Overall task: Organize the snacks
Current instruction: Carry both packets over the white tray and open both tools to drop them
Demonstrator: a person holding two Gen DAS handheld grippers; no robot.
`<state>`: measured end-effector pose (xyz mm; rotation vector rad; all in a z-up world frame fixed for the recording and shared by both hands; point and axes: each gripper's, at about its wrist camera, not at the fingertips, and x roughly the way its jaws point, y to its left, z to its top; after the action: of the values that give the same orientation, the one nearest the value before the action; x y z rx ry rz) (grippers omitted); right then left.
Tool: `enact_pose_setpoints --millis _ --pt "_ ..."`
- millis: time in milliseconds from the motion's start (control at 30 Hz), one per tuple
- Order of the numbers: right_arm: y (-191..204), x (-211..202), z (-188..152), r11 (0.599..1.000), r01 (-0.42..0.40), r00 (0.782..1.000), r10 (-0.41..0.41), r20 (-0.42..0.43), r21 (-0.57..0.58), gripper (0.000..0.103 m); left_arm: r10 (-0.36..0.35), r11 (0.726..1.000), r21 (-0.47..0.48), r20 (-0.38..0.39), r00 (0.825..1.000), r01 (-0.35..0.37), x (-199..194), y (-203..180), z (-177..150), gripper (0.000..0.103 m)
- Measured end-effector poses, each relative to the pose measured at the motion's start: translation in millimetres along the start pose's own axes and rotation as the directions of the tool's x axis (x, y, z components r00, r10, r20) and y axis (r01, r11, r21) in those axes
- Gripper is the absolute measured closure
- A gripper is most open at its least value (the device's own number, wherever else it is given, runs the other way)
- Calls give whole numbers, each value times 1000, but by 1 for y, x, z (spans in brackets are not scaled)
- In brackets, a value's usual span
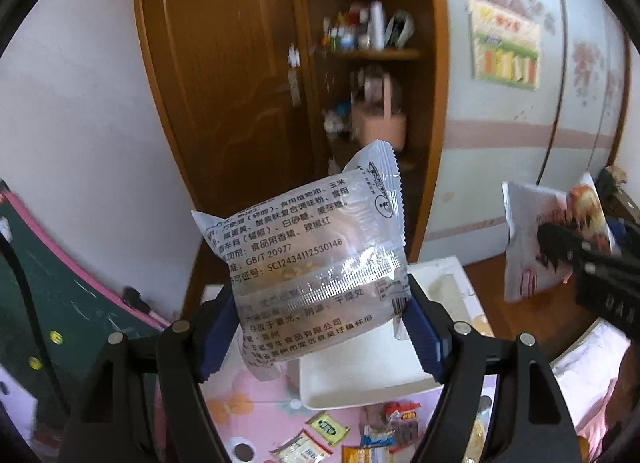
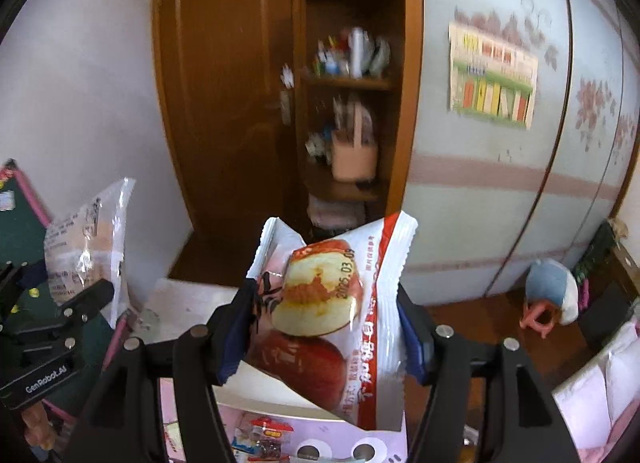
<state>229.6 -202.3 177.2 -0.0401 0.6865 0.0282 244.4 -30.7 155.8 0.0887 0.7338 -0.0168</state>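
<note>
A clear crinkly snack packet point(image 1: 316, 263) is held in the air between the pads of the left gripper point(image 1: 320, 327) and a red-and-white date packet point(image 2: 332, 323) in the right gripper point(image 2: 326, 331), above a white tray point(image 1: 360, 379); both are judged light, soft and slippery, best pinched at mid-body.

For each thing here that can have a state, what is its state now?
Left gripper: shut on clear packet.
Clear packet: sealed, held up off the table.
Right gripper: shut on white packet.
White packet: sealed, held up.
Tray: open, its near part bare.
Cabinet door: open.
</note>
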Motion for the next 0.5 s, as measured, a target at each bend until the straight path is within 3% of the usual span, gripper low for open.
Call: enact_pose_setpoints --millis 100,233,333,500 --pt "1 63 -12 1000 9 992 -7 -124 14 39 1 1000 -8 -83 997 -2 64 -5 -10 28" --pt "2 140 -43 999 -9 958 22 -287 48 39 -10 1000 -20 -201 979 6 143 -12 -36 28" --pt "6 195 -72 999 -5 912 22 -411 42 39 -28 999 -25 -295 955 22 194 -17 -60 28" --pt "9 251 -114 997 -34 833 65 -550 66 35 -32 999 -7 -390 920 32 241 -24 -89 22"
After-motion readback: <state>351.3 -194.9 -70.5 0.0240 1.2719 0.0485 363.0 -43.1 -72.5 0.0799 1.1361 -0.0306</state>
